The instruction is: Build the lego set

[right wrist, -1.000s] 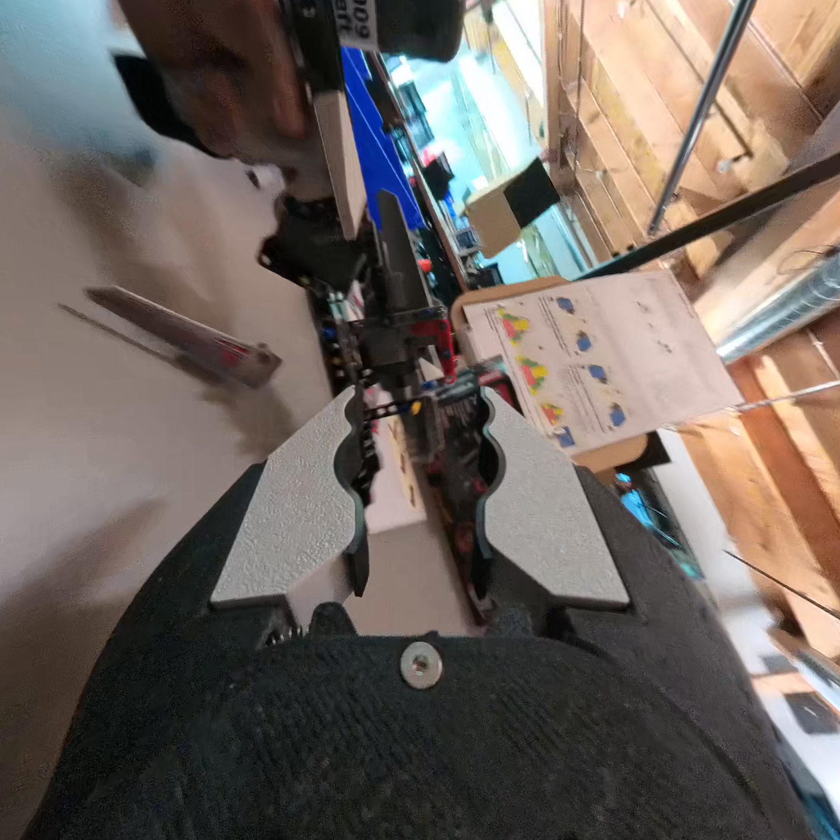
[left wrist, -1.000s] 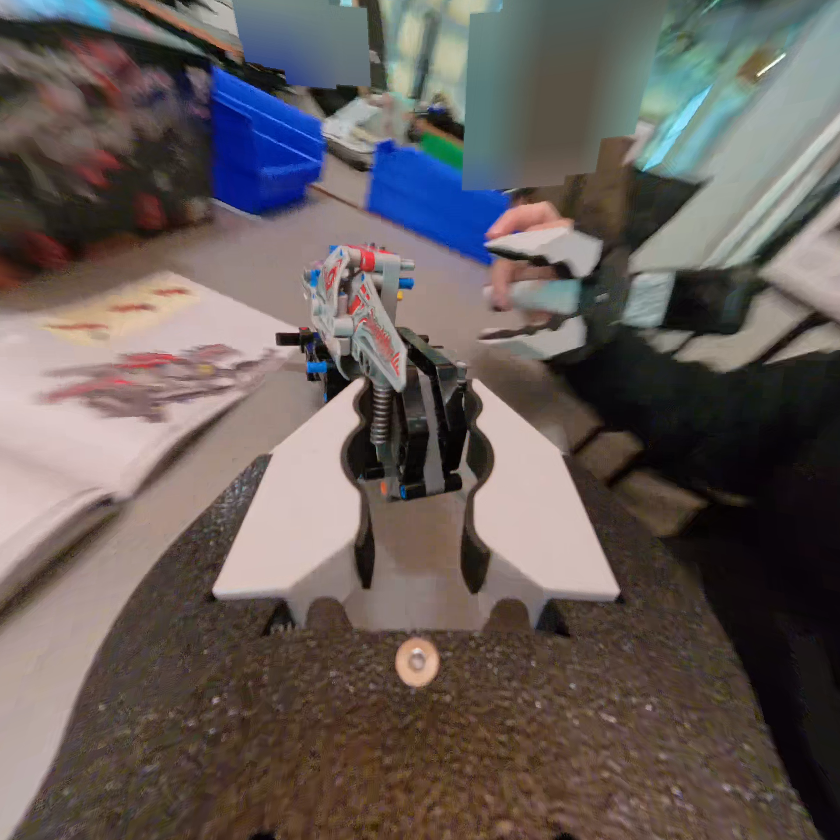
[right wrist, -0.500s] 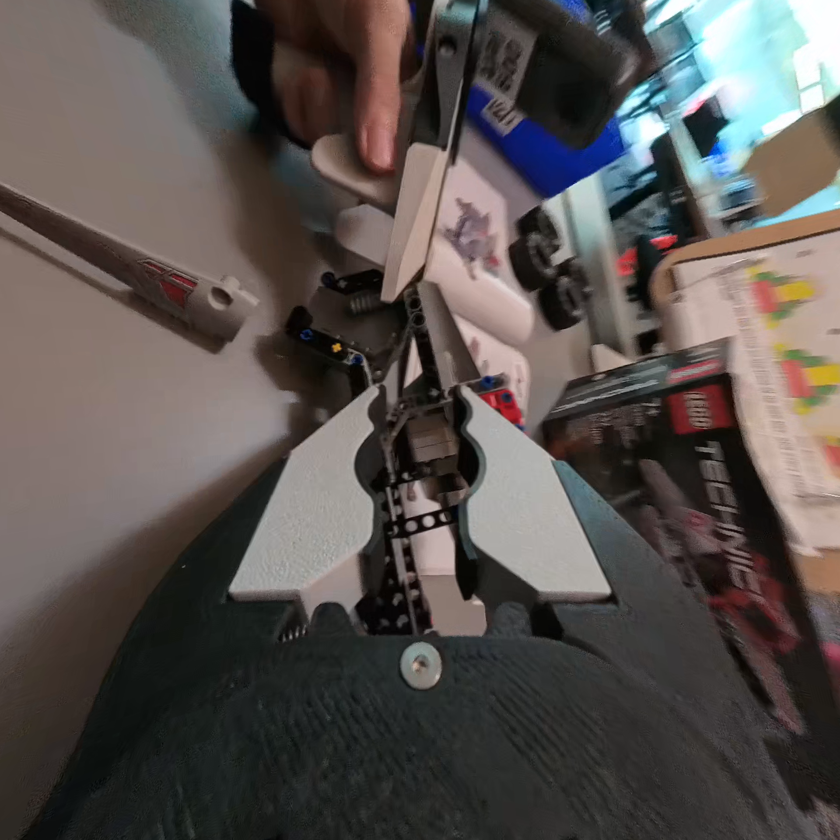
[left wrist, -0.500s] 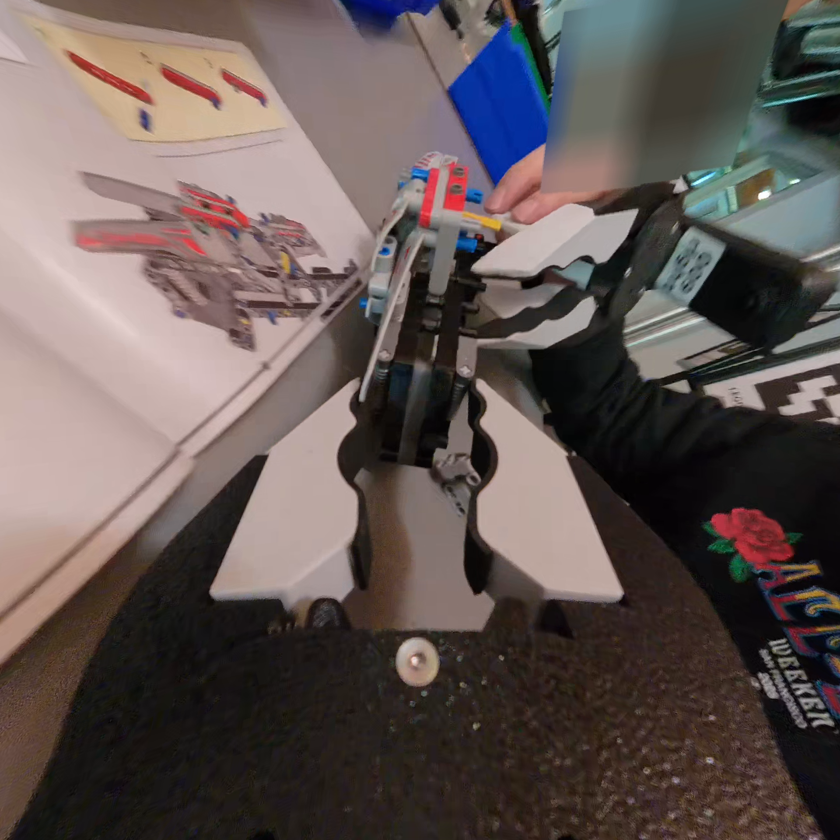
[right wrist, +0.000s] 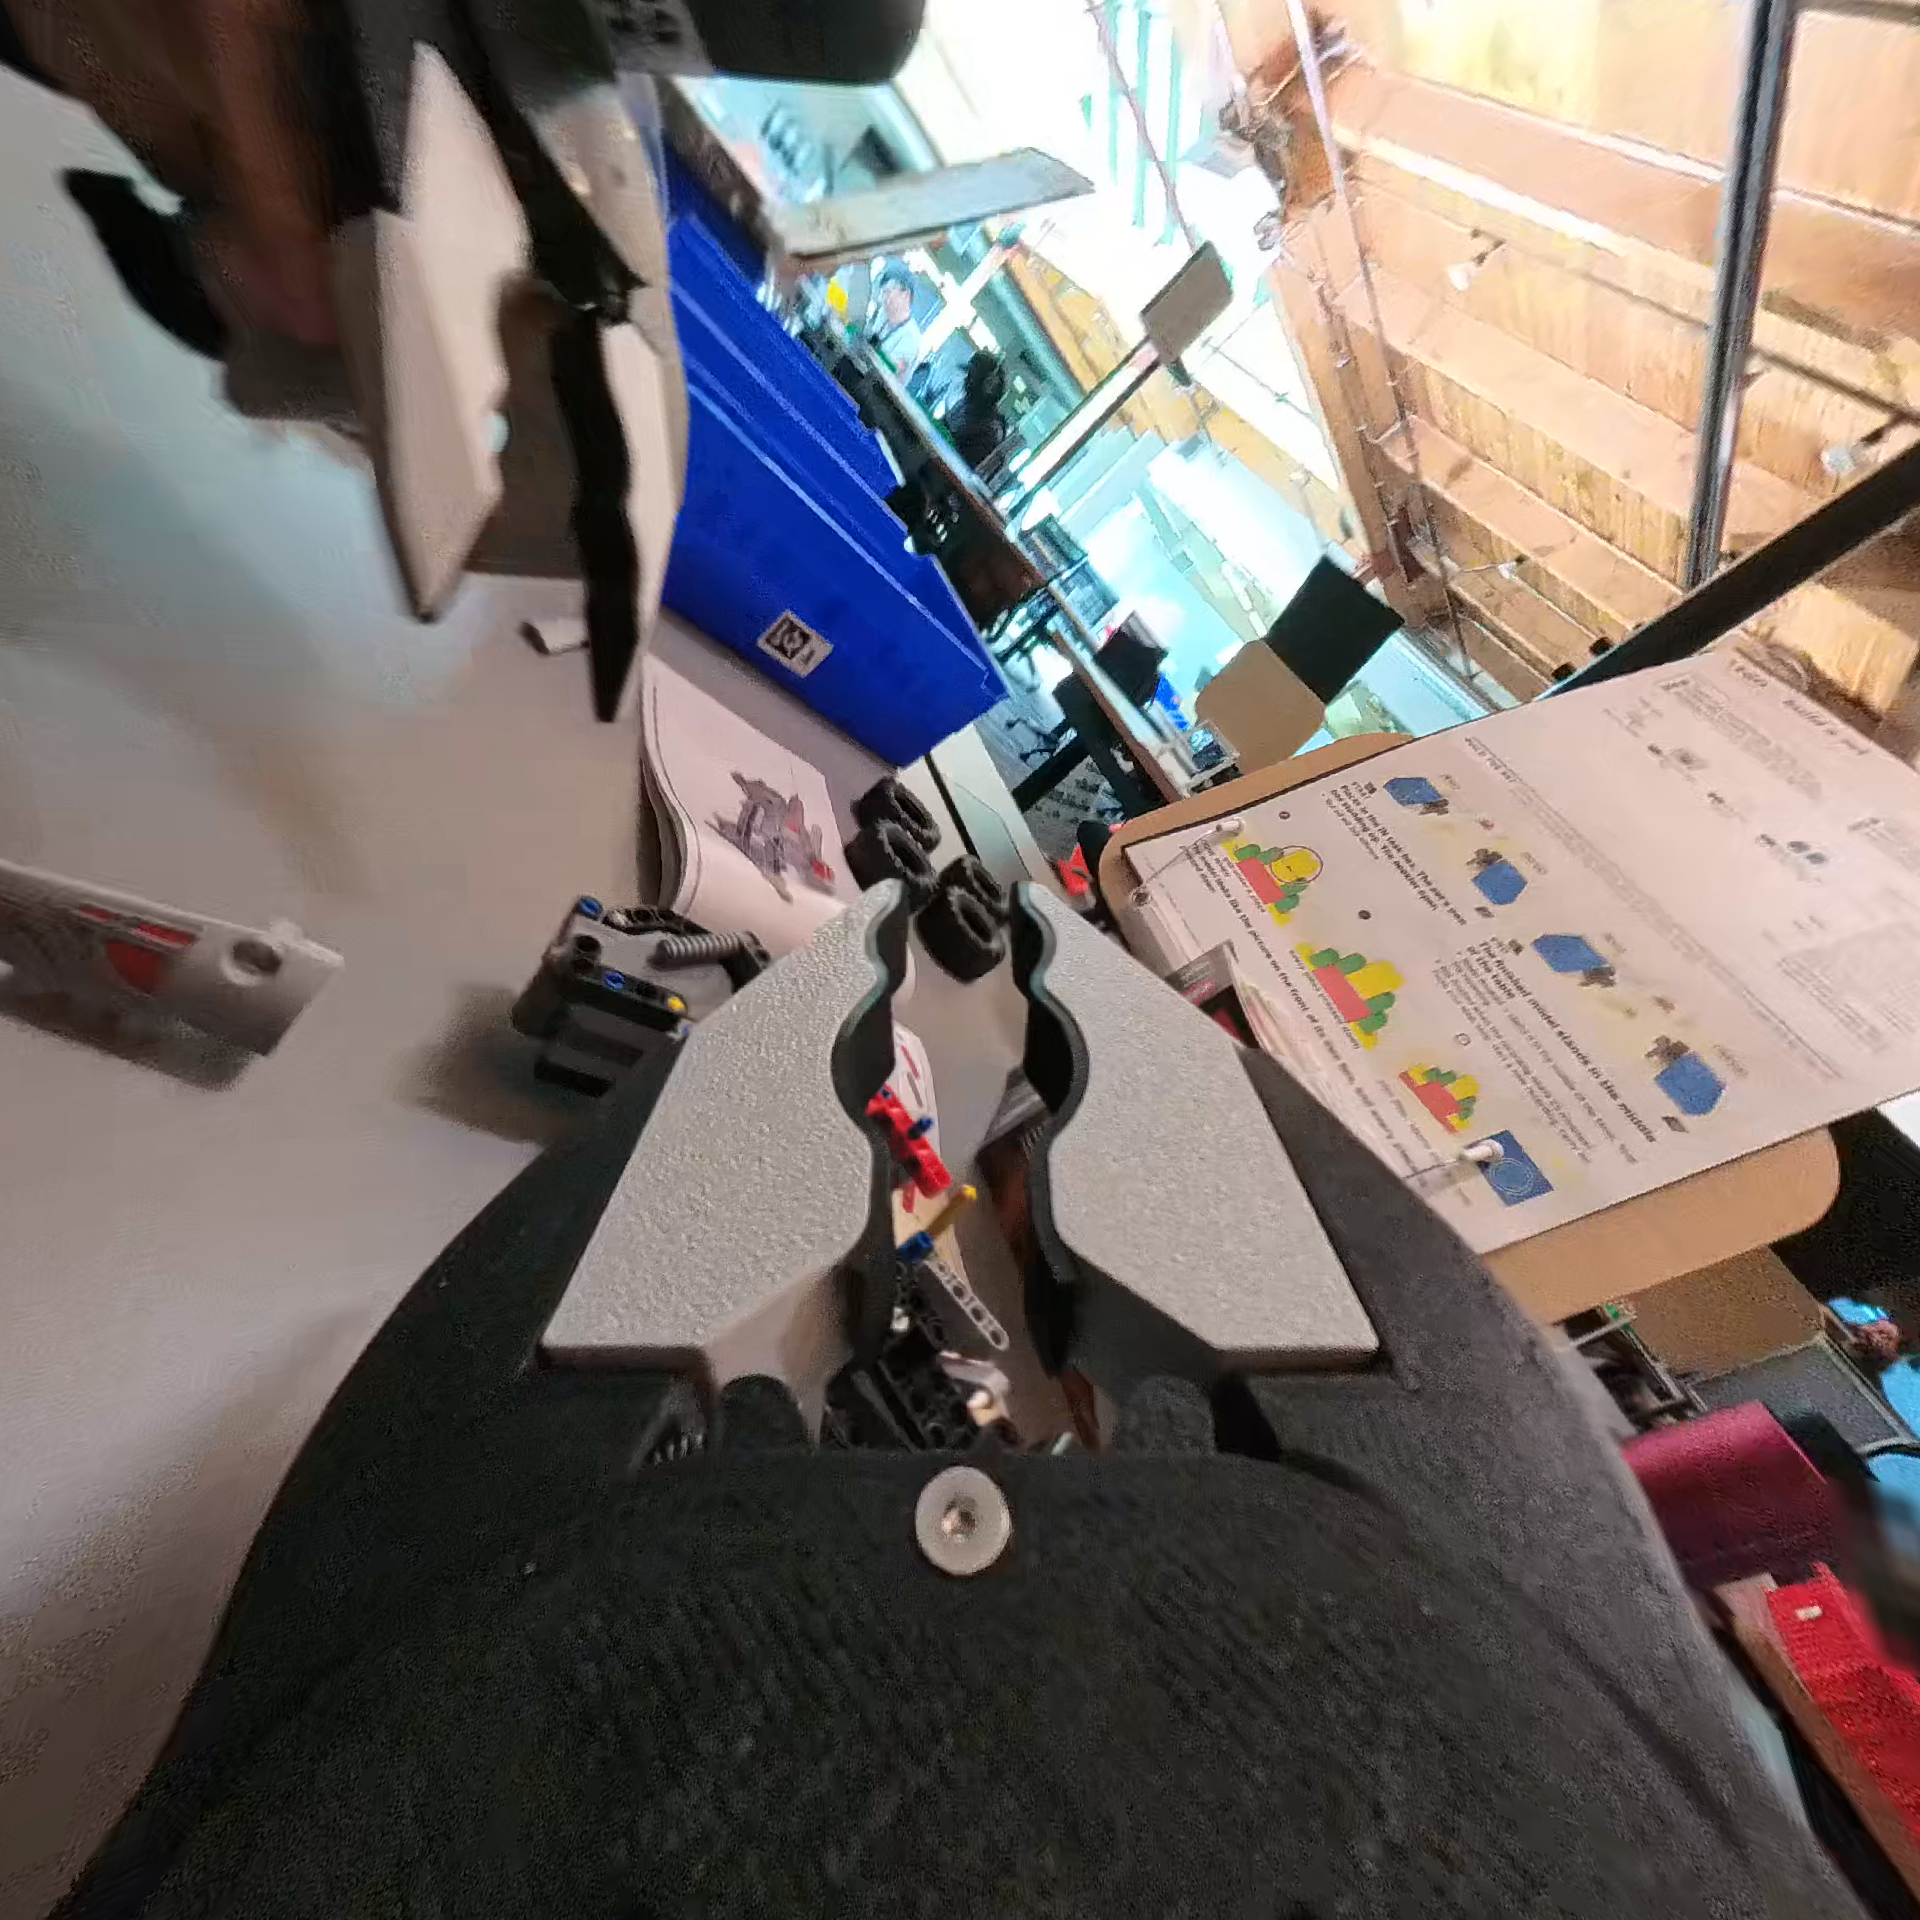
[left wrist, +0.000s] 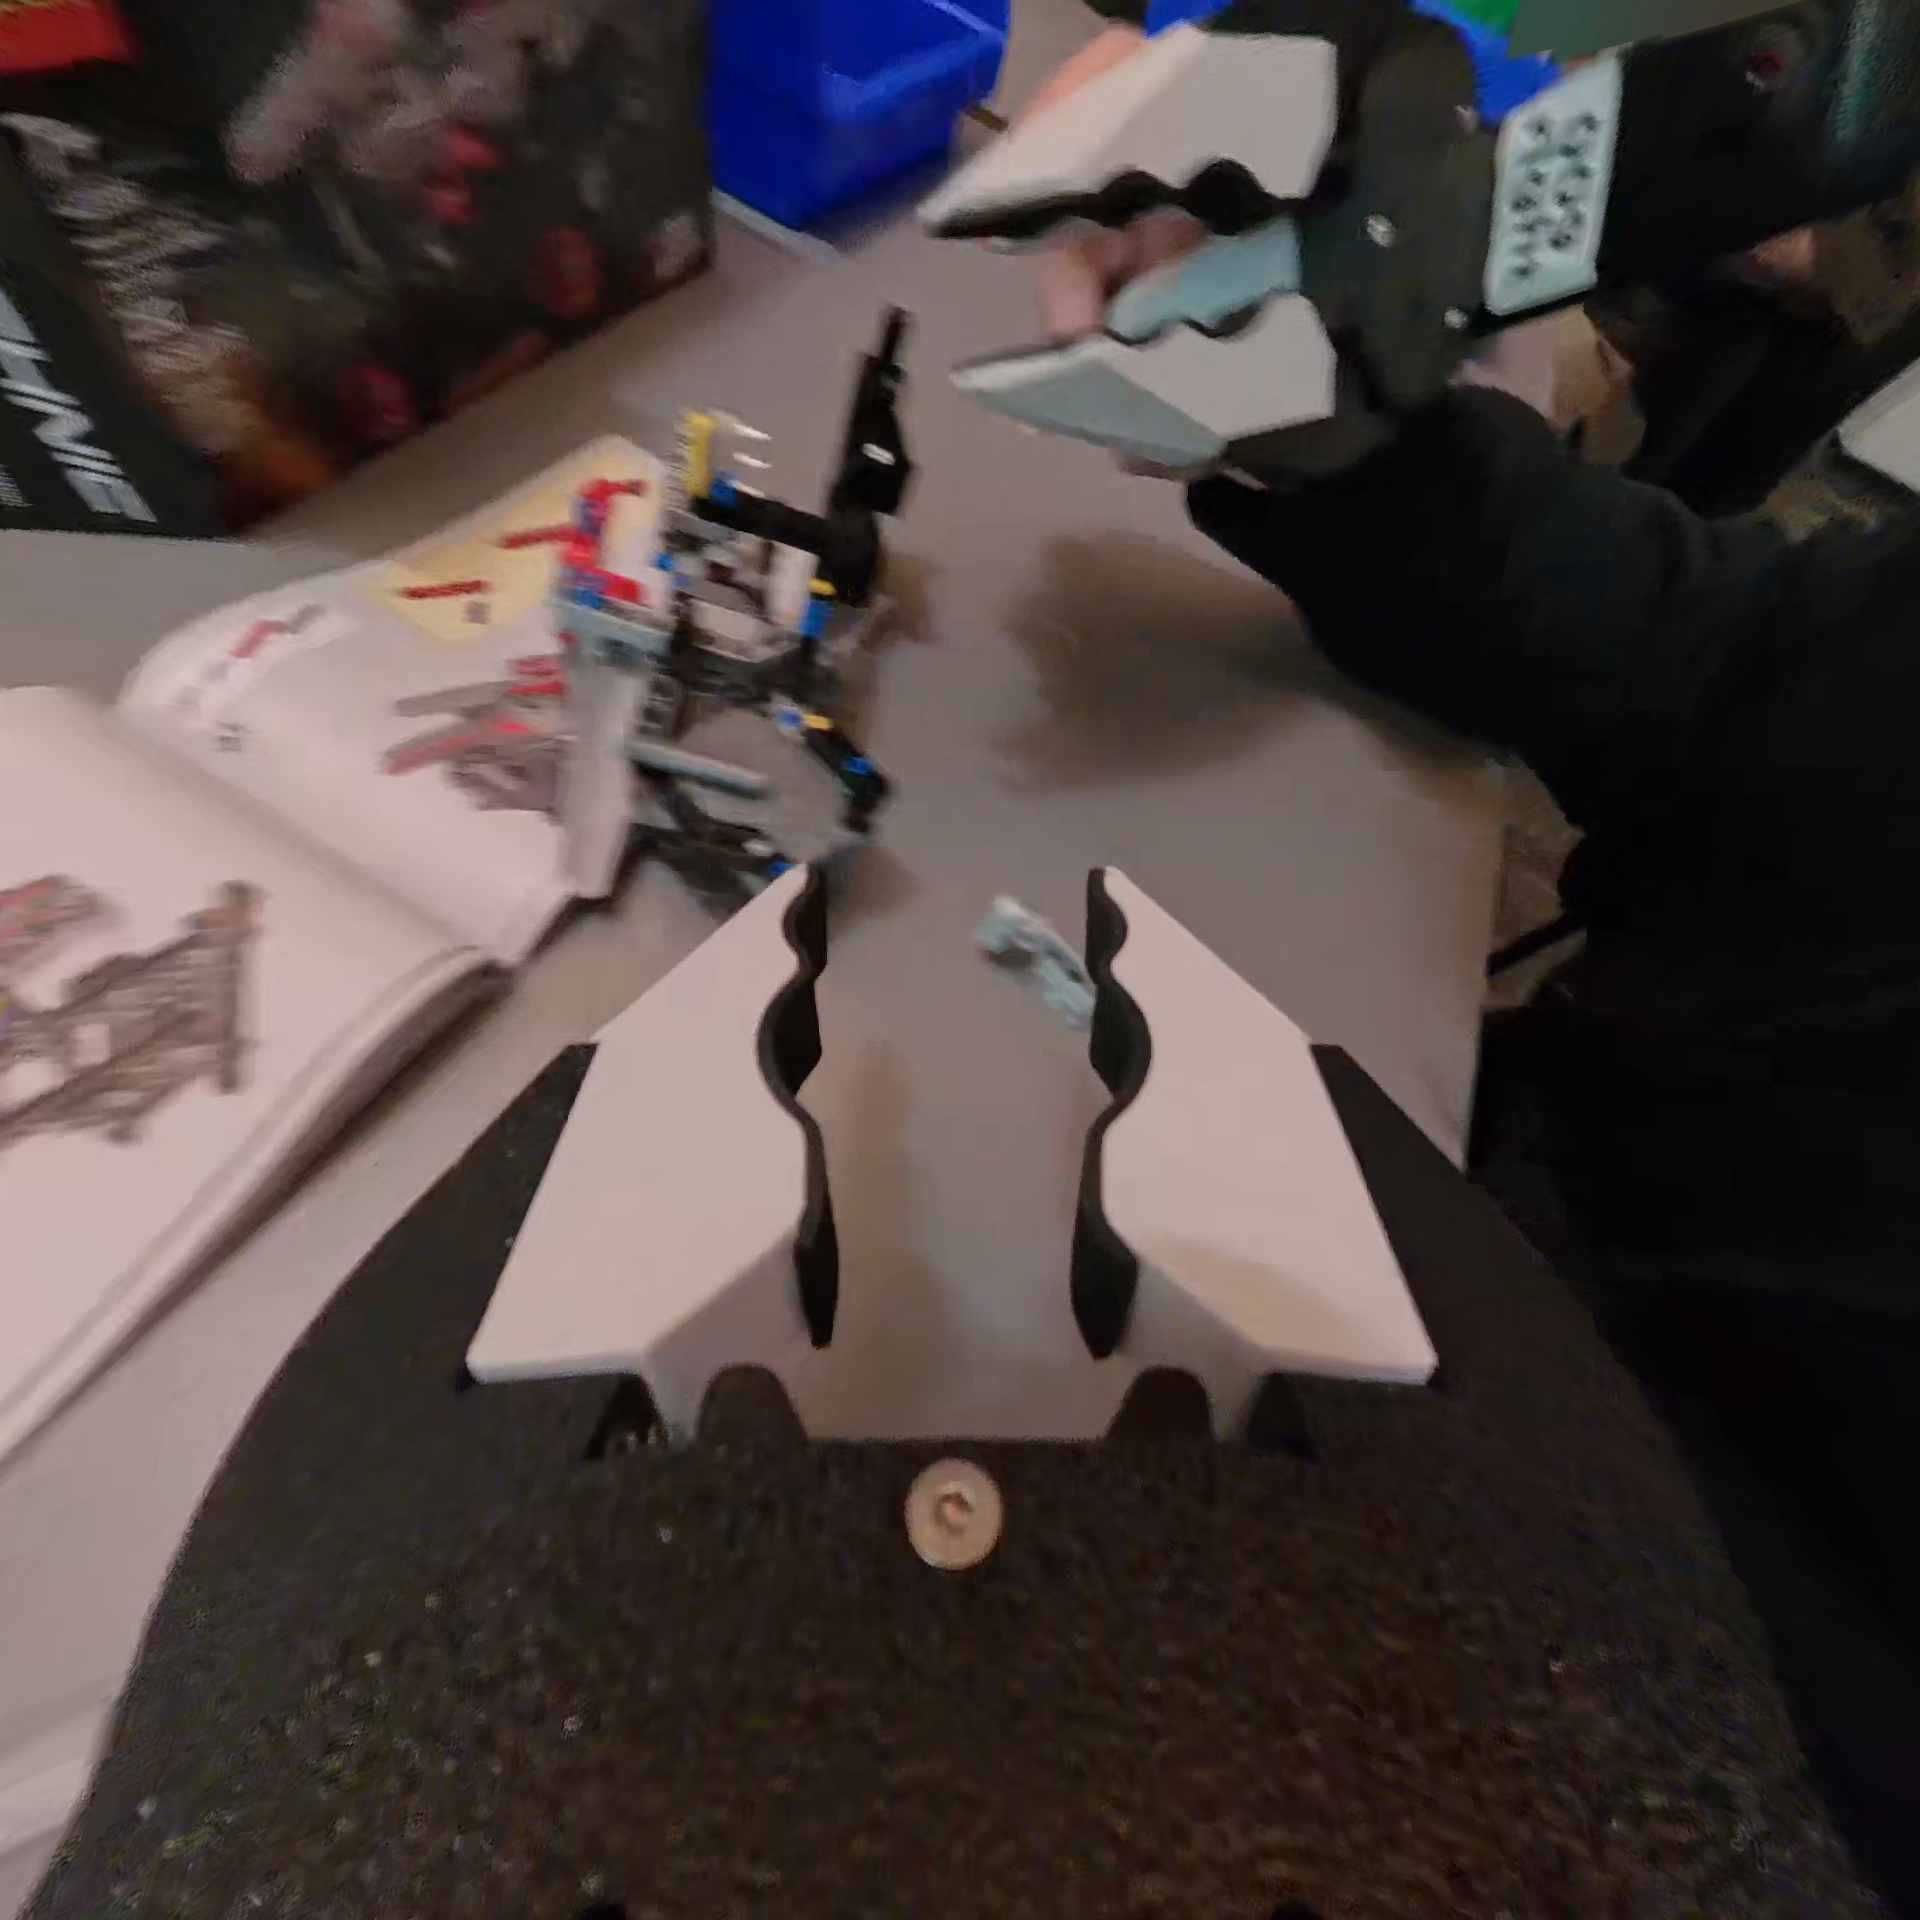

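The part-built lego model (left wrist: 727, 644), grey, black and red with blue pins, lies on the table against the open instruction booklet (left wrist: 260, 883). My left gripper (left wrist: 951, 878) is open and empty, just short of the model. A small grey piece (left wrist: 1034, 951) lies by its right finger. My right gripper (left wrist: 940, 301) is open and empty, held in a hand above and to the right of the model. In the right wrist view the model (right wrist: 623, 987) shows partly behind the right gripper (right wrist: 956, 894). The left gripper (right wrist: 514, 644) is at the upper left.
A long grey and red panel (right wrist: 156, 966) lies loose on the table. Several black tyres (right wrist: 925, 883) sit past the booklet (right wrist: 758, 831). Blue bins (right wrist: 810, 520) and the dark set box (left wrist: 312, 208) stand at the back. A clipboard with printed sheets (right wrist: 1558, 935) leans at the right. One gripper's finger ends stand about 11 centimetres off the other's.
My left gripper let go of the model, opened and drew back. The model now lies on the table. My right gripper moved off the model and up.
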Demonstrator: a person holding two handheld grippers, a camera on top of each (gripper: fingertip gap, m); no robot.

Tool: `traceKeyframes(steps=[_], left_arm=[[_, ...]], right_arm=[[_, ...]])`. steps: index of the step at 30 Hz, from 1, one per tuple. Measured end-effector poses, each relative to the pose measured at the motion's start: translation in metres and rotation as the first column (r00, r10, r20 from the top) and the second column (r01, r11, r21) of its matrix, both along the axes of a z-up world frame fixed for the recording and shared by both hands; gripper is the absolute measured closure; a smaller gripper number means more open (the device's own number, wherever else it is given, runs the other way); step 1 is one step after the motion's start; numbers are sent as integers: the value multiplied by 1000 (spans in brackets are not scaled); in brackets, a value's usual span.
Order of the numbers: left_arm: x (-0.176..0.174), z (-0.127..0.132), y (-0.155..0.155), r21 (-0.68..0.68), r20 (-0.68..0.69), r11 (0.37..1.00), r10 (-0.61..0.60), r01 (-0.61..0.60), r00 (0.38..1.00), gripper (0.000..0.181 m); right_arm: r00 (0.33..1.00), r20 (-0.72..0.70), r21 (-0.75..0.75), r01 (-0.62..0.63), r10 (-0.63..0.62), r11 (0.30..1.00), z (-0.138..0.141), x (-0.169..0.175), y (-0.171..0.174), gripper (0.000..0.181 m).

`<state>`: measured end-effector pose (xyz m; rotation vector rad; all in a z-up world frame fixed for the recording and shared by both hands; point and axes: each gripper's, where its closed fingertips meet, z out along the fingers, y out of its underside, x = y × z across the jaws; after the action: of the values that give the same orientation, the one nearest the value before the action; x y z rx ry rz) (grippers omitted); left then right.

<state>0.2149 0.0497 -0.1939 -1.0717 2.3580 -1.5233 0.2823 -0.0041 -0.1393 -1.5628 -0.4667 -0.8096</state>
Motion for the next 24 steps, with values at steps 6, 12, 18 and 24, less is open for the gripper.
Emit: traceKeyframes(steps=[6,12,18,24], left_arm=[[-54,-35,-52,305,27,951,-64,53,998,129],[-61,-74,-54,447,-16,893,-44,47,999,181],[-53,-45,-30,246,-32,959,-141,145,989,181],[-20,-5,-8,-97,-159,983,-168,154,973,181]], right_arm=[[999,-19,-109,-42,40,993,-31,-30,1,163],[967,-236,-326,-170,94,930,-83,-59,-1,157],[762,-639,-186,-286,106,940,-73,-72,-6,157],[979,-195,-181,-101,65,978,-21,-49,-15,123]])
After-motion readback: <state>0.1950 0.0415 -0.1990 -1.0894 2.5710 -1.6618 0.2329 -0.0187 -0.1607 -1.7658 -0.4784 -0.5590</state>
